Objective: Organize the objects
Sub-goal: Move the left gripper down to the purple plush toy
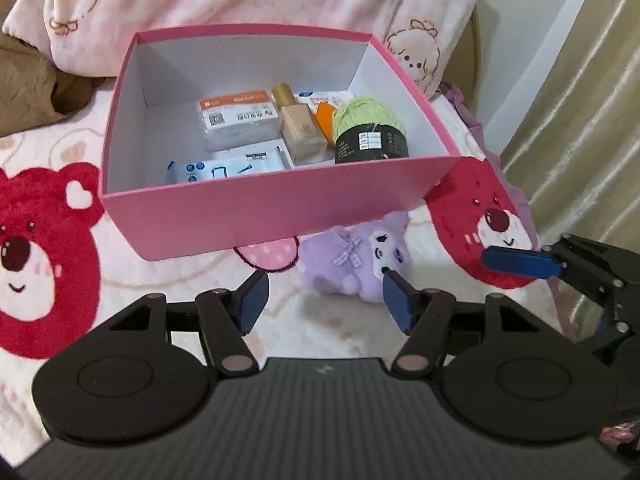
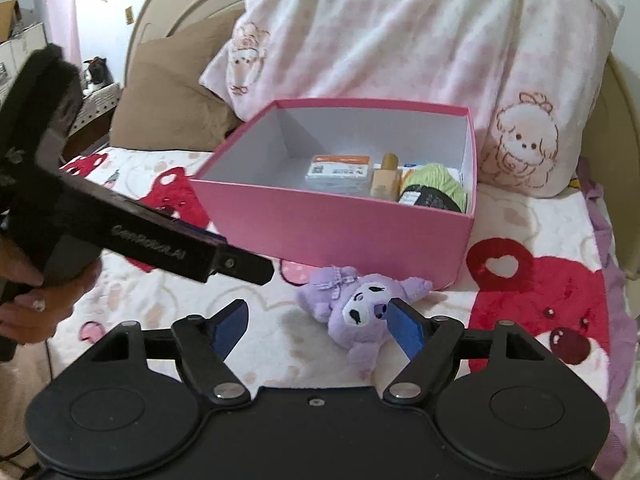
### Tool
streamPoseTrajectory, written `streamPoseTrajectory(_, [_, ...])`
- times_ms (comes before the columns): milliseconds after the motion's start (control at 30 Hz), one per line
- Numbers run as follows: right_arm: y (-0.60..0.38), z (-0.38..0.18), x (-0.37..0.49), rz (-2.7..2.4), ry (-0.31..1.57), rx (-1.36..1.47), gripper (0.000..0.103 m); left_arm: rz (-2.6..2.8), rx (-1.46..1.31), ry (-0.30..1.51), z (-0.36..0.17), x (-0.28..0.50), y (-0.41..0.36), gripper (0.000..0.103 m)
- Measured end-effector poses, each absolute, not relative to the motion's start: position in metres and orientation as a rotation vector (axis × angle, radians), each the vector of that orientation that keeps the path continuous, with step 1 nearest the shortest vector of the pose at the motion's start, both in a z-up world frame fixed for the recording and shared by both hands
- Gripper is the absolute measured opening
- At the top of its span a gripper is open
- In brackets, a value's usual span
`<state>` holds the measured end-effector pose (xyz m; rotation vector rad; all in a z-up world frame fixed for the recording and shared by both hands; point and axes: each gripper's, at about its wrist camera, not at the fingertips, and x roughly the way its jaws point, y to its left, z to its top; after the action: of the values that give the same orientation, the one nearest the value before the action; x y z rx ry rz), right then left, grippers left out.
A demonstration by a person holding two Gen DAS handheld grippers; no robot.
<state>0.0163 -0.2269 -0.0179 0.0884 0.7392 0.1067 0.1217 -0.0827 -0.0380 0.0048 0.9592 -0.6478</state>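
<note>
Purple plush toy (image 2: 362,312) lies just before the pink box (image 2: 340,232). Right gripper (image 2: 316,326) and left gripper (image 1: 324,300) both hover wide open, holding nothing.

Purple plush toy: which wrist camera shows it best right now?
The right wrist view. There the purple plush toy lies unobstructed on the blanket before the pink box, face visible, just ahead of the open right gripper. In the left wrist view it is blurrier, its top tucked under the box's edge.
</note>
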Motion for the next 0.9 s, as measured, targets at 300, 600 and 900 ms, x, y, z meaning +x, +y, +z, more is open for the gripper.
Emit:
streamPoseTrajectory(300, [-0.23,-0.068,0.045,0.069,0.791,0.048,0.08,-0.668,0.012,0.929,-0.07,0.135,-0.094,0.062])
streamPoseTrajectory(600, [-0.243,-0.094,0.053,0.062,0.812,0.096,0.081,-0.633,-0.048,1.045,-0.109,0.153,-0.109,0.062])
streamPoseTrajectory(900, [-0.247,-0.104,0.059,0.083,0.817,0.126,0.082,-0.64,-0.073,1.012,-0.119,0.155,-0.115,0.061])
